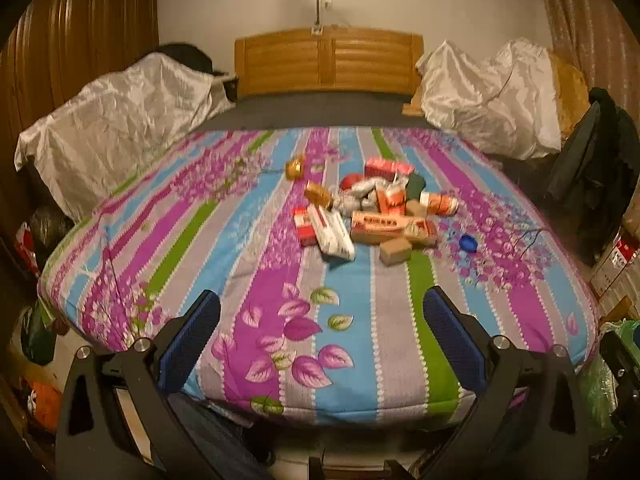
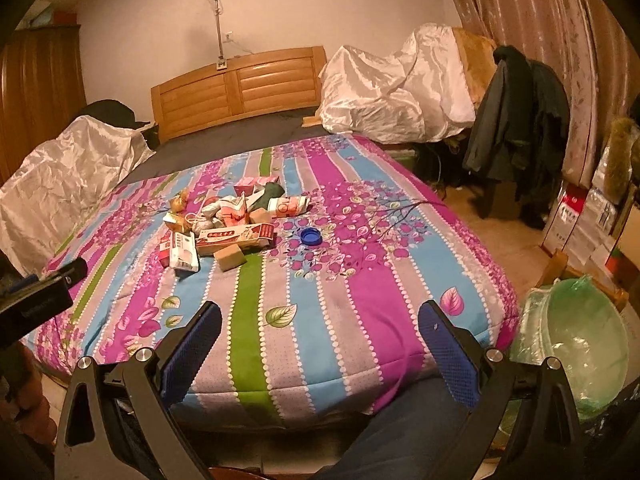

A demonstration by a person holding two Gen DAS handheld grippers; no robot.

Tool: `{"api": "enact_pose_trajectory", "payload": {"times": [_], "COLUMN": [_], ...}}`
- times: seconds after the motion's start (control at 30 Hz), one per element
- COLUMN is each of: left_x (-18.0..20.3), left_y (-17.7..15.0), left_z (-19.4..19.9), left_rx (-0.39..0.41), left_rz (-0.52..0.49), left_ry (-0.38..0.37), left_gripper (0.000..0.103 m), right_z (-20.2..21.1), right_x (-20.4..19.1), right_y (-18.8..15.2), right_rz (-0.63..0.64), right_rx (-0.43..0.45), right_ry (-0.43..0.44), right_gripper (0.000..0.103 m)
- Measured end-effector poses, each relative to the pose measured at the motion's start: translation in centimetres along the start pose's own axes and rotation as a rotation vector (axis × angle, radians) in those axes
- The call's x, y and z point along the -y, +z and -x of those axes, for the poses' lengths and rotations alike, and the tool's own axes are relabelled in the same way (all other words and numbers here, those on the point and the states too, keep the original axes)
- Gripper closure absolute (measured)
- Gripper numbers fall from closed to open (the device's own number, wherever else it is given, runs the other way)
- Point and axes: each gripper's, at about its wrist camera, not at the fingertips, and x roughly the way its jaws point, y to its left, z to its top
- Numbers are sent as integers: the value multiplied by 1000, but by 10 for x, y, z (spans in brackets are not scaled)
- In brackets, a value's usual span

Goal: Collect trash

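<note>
Both grippers hang over the near edge of the bed (image 1: 360,344), w/ nothing between the fingers. Left gripper (image 1: 320,332): jaws wide apart, empty. Right gripper (image 2: 320,336): same, apart & empty.

Trash pile (image 1: 372,208) sits mid-bed on the striped cover, well apart from both tools: cartons, a long box (image 2: 236,238), crumpled wrappers, a tan block (image 2: 231,258) at its near side. Blue cap (image 2: 311,236) lies just right of the pile. Gold wrapper (image 1: 295,167) lies far-left of it.

Green bag-lined bin (image 2: 576,344) stands on the floor, right of the bed's near corner.
</note>
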Motion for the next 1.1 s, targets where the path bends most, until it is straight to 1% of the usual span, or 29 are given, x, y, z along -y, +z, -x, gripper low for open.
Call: {"api": "enact_pose_trajectory", "payload": {"times": [0.1,0.23,0.33,0.5,0.73,0.93,1.03,1.1], "left_x": [-3,0,1,-6,-24,-36,-36,-35], "left_y": [1,4,8,7,-9,-18,-18,-16], "left_z": [-10,-17,-28,-56,-100,-131,-143,-150], "left_rx": [-25,3,-6,-78,-184,-263,-275,-279], "left_rz": [-1,-44,-63,-44,-55,-39,-35,-34], "left_ry": [24,75,94,113,157,160,146,137], "left_gripper": [5,5,5,5,5,5,5,5], "right_z": [-8,-18,-32,-72,-130,-174,-192,-208], "right_x": [-4,-15,-25,-40,-58,-69,-74,-81], "right_y": [1,5,9,10,6,12,17,25], "right_rz": [14,65,111,154,193,214,225,254], "right_rx": [-19,-22,-16,-80,-173,-205,-206,-194], "right_ry": [14,18,31,86,135,164,187,216], "right_gripper": [5,5,5,5,5,5,5,5]}}
